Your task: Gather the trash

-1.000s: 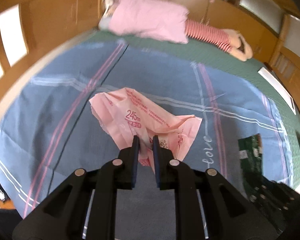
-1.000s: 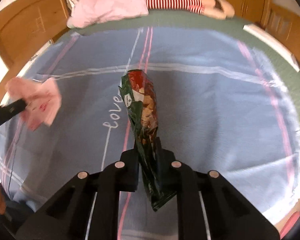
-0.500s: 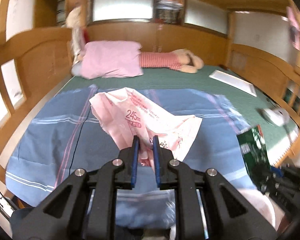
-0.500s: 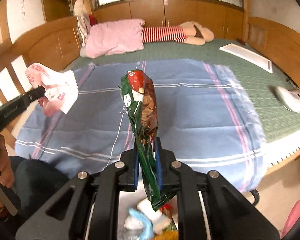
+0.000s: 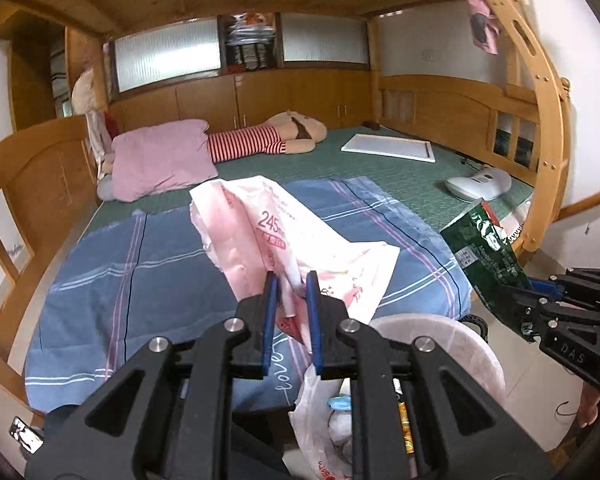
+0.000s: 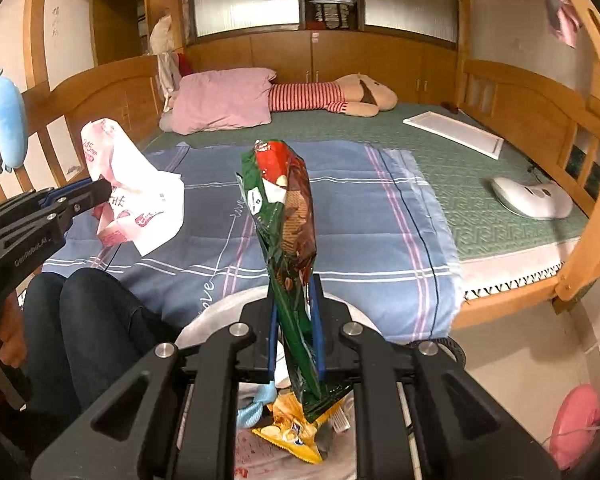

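Wood-panelled bunk room: a bed [image 6: 480, 184] with a green woven mat and a blue plaid sheet [image 6: 360, 216] stretches ahead of both grippers; pink pillow [image 6: 220, 100] and striped plush doll [image 6: 328, 98] lie at the far end, a flat white panel [image 6: 454, 134] far ahead to the right.

Progress, judging by layout: pickup looks done, drop not yet. No loose trash visible on the sheet. Both items are off the bed and held over the bin.

- Left hand-held gripper [image 5: 291, 296] is pinching the pink wrapper [image 5: 284, 240]: thin crinkled plastic film, pink and white print, flaring up and forward of the fingers. A loose flap hangs down toward the bin.
- Right hand-held gripper [image 6: 294, 312] is pinching the green snack bag [image 6: 286, 232]: glossy foil-type pouch, tall, narrow, creased, red top. It stands upright between the fingers with its tail sticking out below them.
- Trash bin [image 5: 452, 336]: round, white rim, thin white plastic liner, directly below and just ahead of both grippers. It already holds a yellow wrapper [image 6: 290, 428], a light-blue scrap and other litter.

Left to do: open each gripper so the two pieces fall in. Both are light, floppy film. The pink one is wide and may catch the rim or drift, so I'd centre it first. The green bag is stiffer and should drop straight.

Person's dark trousers [image 6: 88, 320] sit left of the right gripper.
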`<state>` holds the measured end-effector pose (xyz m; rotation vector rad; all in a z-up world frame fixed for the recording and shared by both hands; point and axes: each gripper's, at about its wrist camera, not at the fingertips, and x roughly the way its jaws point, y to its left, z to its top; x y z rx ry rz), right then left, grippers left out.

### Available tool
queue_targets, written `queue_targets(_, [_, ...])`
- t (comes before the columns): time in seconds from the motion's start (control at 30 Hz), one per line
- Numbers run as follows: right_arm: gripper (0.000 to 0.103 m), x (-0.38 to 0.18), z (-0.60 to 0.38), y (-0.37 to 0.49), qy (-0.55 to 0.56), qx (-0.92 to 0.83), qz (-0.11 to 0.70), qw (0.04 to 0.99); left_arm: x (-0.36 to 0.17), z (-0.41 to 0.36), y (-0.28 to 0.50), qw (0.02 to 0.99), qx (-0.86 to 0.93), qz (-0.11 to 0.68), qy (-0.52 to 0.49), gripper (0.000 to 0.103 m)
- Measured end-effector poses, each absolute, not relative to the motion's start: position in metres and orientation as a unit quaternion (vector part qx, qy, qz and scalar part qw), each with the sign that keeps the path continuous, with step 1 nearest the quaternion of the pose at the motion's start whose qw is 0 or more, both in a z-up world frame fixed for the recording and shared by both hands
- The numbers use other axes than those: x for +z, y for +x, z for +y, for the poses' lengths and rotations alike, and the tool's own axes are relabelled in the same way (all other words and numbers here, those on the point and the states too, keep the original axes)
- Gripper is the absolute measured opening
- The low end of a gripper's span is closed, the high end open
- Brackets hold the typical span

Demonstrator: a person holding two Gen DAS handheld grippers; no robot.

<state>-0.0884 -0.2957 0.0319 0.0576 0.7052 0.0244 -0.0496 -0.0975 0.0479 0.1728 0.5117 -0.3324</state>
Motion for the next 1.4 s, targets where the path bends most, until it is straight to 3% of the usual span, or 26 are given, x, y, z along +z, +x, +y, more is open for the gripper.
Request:
queue_targets(0.43, [0.015,0.02,-0.312,-0.094,0.066,0.002,0.349,0.935,0.027,-0.115,-0.048,0.927,-0.209,0.292,0.105,0.016])
queue_targets(0.77, [0.015,0.013,-0.317,-0.093,0.073,-0.002,0.356,0.932,-0.034,-0.149,-0.031,0.879,-0.261,0.38,0.122,0.017])
queue_targets(0.83, [0.015,0.01,-0.317,-0.092,0.074,-0.002,0.36,0.93,-0.035,-0.148,-0.03,0.88,-0.256,0.381,0.122,0.02])
queue_targets(0.97, [0.016,0.002,-0.318,-0.088,0.081,0.003,0.374,0.924,-0.029,-0.143,-0.033,0.89,-0.243,0.368,0.116,0.049])
queue_targets(1.03, [0.017,-0.003,-0.316,-0.085,0.083,0.007,0.386,0.919,-0.025,-0.14,-0.034,0.896,-0.233,0.361,0.113,0.052])
queue_targets(1.13, [0.026,-0.008,-0.311,-0.083,0.083,0.011,0.396,0.914,-0.016,-0.133,-0.035,0.908,-0.209,0.346,0.107,0.055])
queue_targets(1.3, [0.057,-0.008,-0.305,-0.083,0.086,0.019,0.397,0.914,0.003,-0.116,-0.037,0.928,-0.167,0.321,0.084,0.062])
queue_targets(1.4, [0.059,-0.003,-0.3,-0.084,0.083,0.028,0.391,0.916,0.014,-0.106,-0.039,0.936,-0.151,0.31,0.072,0.065])
